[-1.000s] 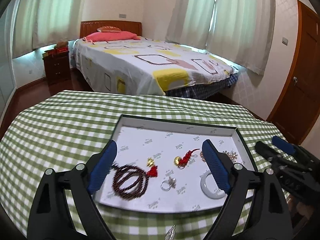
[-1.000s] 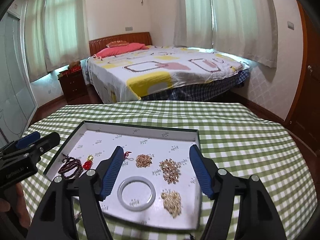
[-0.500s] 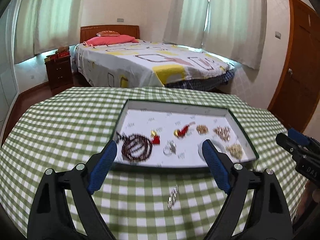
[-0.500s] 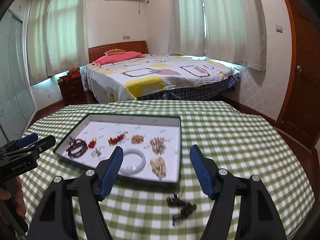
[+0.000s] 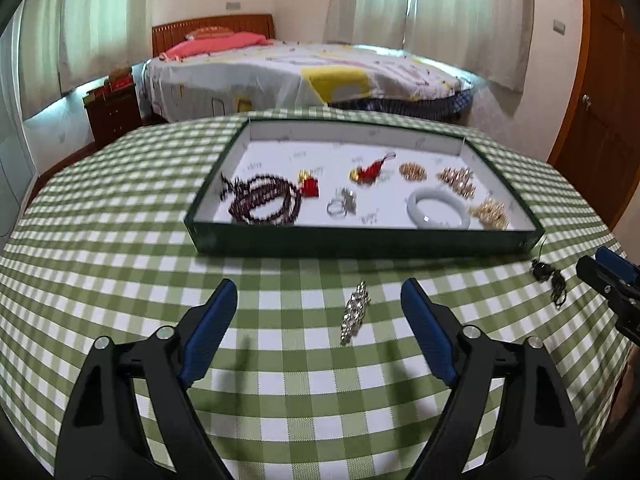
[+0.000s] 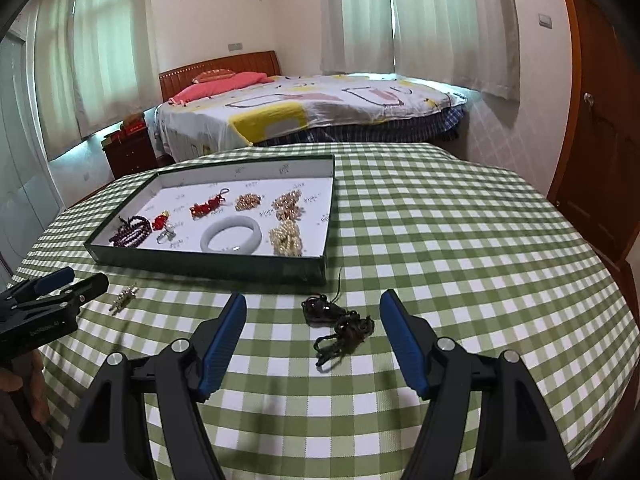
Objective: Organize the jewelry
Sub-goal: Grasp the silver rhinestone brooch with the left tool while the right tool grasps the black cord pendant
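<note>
While the counter (image 5: 100, 216) carries the jewelry tray (image 5: 360, 240) at frame center, both hand-held grippers, left (image 5: 319, 334) and right (image 6: 313, 340), stand wide and empty; a silver chain (image 5: 355, 312) and a dark necklace (image 6: 336, 326) lie below the tray.

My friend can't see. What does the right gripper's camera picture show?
An open right gripper hovers over a dark corded pendant lying on a green checked tablecloth. Beyond it, a shallow dark green tray holds a pale jade bangle, beads and gold pieces.
</note>
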Motion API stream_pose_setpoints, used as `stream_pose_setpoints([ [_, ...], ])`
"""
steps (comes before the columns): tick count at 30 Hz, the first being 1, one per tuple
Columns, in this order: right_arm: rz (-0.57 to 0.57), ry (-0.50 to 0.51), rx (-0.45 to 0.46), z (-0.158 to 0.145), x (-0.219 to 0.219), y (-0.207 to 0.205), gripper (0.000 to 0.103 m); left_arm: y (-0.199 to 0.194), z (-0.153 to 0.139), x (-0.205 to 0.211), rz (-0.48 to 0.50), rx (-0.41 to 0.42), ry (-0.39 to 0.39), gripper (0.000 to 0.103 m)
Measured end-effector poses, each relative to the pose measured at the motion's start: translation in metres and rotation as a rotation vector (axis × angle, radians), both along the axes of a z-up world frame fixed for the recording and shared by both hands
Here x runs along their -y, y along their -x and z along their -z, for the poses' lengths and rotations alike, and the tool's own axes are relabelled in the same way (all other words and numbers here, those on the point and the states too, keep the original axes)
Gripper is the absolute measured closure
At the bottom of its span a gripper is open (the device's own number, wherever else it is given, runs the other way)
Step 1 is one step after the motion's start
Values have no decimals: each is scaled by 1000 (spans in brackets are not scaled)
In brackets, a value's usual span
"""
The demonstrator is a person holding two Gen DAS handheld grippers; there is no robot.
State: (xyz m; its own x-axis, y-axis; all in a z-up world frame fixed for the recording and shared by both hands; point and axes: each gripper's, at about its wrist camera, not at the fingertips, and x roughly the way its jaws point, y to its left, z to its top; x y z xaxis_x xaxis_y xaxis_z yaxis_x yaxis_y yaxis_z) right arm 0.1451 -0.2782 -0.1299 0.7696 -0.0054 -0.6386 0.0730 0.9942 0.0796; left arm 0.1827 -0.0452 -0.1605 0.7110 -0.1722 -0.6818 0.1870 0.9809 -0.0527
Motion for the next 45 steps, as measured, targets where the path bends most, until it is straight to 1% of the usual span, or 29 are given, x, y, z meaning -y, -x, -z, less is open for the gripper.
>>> stream_pose_setpoints([
  [2, 4, -6, -7, 4, 2, -1, 36, -5, 6, 0, -1, -27, 1, 28],
  [4, 4, -11, -12, 7, 2, -1, 36, -9, 9, 1, 3, -50, 4, 33],
  [8, 7, -15, -26, 11, 4, -6, 36, -16, 12, 7, 26, -79, -5, 36],
  [10, 8, -15, -37, 13, 4, -10, 36, -19, 14, 11, 41, -92, -15, 45],
  [14, 8, -21, -70, 18, 6, -20, 36, -25, 20, 15, 58, -135, -15, 57],
  [15, 7, -24, -77, 19, 6, -22, 36, -26, 21, 14, 57, -138, -11, 59],
  [16, 7, -25, -83, 20, 7, -24, 36, -26, 21, 13, 58, -138, -6, 64],
  [17, 6, -25, -88, 21, 7, -25, 36, -27, 22, 13, 59, -137, -7, 65],
  [19, 5, -24, -97, 22, 8, -28, 36, -27, 22, 12, 60, -137, -6, 75],
  [24, 6, -45, -133, 28, 11, -33, 36, -29, 22, 8, 55, -140, 11, 84],
  [27, -14, -54, -150, 31, 8, -32, 36, -28, 21, 4, 51, -141, 20, 90],
  [29, -37, -51, -154, 32, 1, -30, 36, -27, 21, 2, 47, -141, 23, 90],
  [33, -88, -51, -158, 33, -13, -26, 46, -26, 20, -2, 40, -139, 29, 90],
  [35, -103, -57, -154, 31, -16, -25, 48, -26, 20, -4, 38, -138, 30, 90],
  [39, -71, -47, -139, 27, -10, -27, 49, -25, 18, -5, 37, -135, 34, 90],
  [41, -56, -46, -142, 28, -5, -31, 51, -25, 18, -6, 36, -134, 37, 90],
  [43, -51, -42, -146, 29, -3, -35, 57, -26, 18, -6, 34, -134, 40, 90],
  [45, -56, -41, -153, 30, -3, -40, 60, -25, 18, -7, 32, -134, 41, 90],
])
